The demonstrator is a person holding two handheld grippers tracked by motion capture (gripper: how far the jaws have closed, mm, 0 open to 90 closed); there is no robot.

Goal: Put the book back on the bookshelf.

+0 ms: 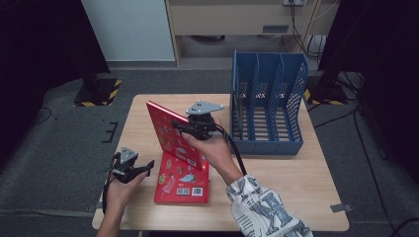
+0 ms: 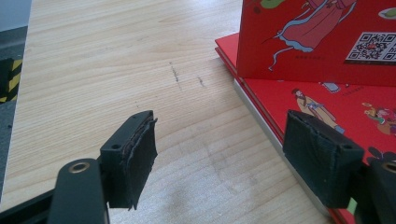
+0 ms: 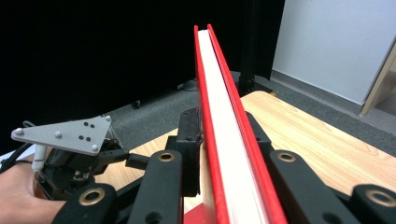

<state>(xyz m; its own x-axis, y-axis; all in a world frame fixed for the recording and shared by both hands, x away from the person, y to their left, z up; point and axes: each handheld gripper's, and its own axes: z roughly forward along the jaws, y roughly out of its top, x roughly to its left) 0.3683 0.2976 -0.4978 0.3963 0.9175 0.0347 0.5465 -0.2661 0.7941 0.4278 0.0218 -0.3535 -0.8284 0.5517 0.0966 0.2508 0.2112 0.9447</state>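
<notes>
A red picture book [image 1: 169, 129] stands tilted on its lower edge near the table's middle. My right gripper [image 1: 179, 126] is shut on its right-hand edge; in the right gripper view both jaws press the red covers either side of the white page block [image 3: 219, 93]. A second red book [image 1: 183, 182] lies flat under and in front of it. My left gripper [image 1: 146, 171] hovers open just left of the flat book. In the left gripper view its jaws [image 2: 224, 154] stand wide over bare wood, with the flat book [image 2: 336, 102] by the right jaw and the standing book [image 2: 317, 37] beyond.
A blue file rack [image 1: 267, 98] with several upright slots stands at the table's back right, its open side facing the person. The wooden table [image 1: 276, 182] has bare room at front right and at left. Grey carpet and black stands surround it.
</notes>
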